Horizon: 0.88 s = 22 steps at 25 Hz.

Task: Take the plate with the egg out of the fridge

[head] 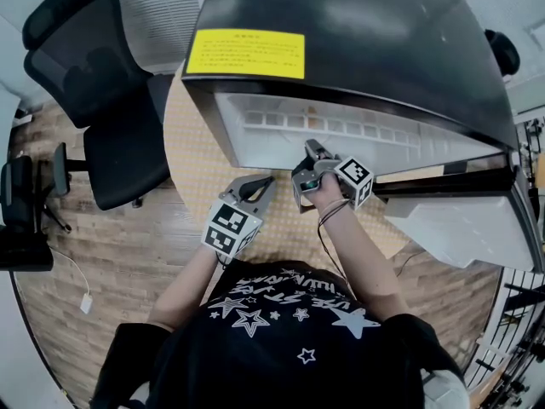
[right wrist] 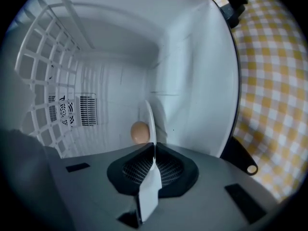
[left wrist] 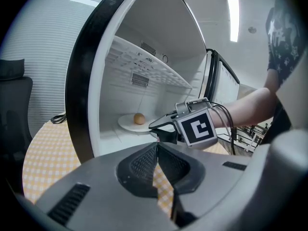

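Plate, stiff, slick and breakable, stands in the fridge with its near rim clamped in the right tongs. The egg just beyond them lies loose, so a level pull seems wise. The left tongs are together and empty beside them.

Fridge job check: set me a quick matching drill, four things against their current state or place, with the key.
Things:
1. egg
2. right tool
3. left tool
4. fridge door

States:
a. shut and empty
b. swung open
c. resting on the plate
d. clamped on the plate's rim

Pairs: 1-c, 2-d, 3-a, 4-b
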Tool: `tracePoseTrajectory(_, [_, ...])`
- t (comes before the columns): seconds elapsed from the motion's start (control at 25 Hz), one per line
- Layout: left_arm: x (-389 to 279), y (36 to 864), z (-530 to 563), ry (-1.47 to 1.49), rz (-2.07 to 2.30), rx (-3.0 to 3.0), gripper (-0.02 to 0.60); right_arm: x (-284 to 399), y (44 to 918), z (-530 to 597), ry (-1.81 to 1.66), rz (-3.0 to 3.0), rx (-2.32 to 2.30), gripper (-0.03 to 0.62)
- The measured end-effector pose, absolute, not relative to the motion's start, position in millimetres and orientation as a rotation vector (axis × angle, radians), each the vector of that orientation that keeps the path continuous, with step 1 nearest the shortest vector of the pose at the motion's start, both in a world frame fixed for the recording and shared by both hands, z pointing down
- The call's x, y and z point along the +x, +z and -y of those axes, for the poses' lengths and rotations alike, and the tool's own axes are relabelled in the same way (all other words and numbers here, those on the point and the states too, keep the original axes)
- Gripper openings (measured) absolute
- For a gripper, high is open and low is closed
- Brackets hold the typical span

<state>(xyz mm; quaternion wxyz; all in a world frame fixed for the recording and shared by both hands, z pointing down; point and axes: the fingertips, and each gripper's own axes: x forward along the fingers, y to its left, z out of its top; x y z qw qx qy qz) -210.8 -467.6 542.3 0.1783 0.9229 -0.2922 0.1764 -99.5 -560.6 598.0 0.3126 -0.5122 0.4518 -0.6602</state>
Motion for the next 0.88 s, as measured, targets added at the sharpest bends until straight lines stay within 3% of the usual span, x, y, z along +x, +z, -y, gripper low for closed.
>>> tracePoseTrajectory(0.88, [-201,536,432,0.537,0.827,2.625,0.008,-62,607,467,-1.700,-1.360,-1.291,0.032])
